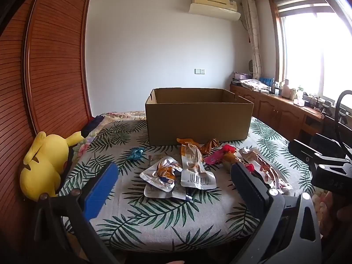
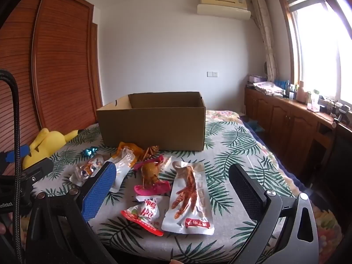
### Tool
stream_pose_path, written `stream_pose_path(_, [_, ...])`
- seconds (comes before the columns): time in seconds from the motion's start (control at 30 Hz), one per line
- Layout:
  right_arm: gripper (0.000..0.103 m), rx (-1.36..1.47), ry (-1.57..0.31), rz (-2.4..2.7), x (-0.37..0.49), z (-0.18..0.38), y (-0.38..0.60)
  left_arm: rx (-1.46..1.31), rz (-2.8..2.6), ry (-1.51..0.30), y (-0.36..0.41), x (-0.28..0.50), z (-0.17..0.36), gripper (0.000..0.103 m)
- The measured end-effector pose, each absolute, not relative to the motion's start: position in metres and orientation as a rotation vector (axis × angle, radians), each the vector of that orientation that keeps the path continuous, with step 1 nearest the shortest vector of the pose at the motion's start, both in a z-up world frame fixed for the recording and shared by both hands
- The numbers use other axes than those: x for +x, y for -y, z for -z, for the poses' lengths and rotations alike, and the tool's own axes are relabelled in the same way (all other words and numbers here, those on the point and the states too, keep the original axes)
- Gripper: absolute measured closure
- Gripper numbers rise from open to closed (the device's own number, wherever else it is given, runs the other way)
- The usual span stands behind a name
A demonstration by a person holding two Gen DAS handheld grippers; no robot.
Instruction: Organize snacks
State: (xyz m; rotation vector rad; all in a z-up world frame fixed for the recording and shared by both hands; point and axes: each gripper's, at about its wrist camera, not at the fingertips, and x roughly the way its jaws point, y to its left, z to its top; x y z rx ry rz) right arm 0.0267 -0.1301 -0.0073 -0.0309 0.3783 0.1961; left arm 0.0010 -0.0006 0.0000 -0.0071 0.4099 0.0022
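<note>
Several snack packets lie on a leaf-print cloth in front of an open cardboard box [image 1: 199, 118], also seen in the right wrist view [image 2: 151, 125]. Among them are a barcode pouch [image 1: 194, 167], a crumpled silver pouch [image 1: 162, 173], a small blue wrapper [image 1: 136, 153], a chicken-foot packet [image 2: 189, 198], a red-white packet [image 2: 144, 214] and a pink packet [image 2: 151, 176]. My left gripper [image 1: 173, 176] is open and empty above the near packets. My right gripper [image 2: 171, 176] is open and empty over the chicken-foot packet. The box's inside is hidden.
A yellow plush toy [image 1: 44, 165] lies at the table's left edge by a wooden slatted wardrobe [image 1: 50, 70]. A wooden cabinet [image 2: 292, 123] with clutter runs under the window on the right. The right gripper's body [image 1: 325, 165] shows at the left view's right side.
</note>
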Motion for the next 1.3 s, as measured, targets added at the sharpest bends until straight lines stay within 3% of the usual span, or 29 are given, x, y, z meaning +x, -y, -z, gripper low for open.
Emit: stream_pose_path(1.3, [0.0,-0.032,-0.376,-0.194,0.0263,0.0064,0.1302,-0.01,-0.001,-0.395,0.0012,0.0015,-0.0059,0.0])
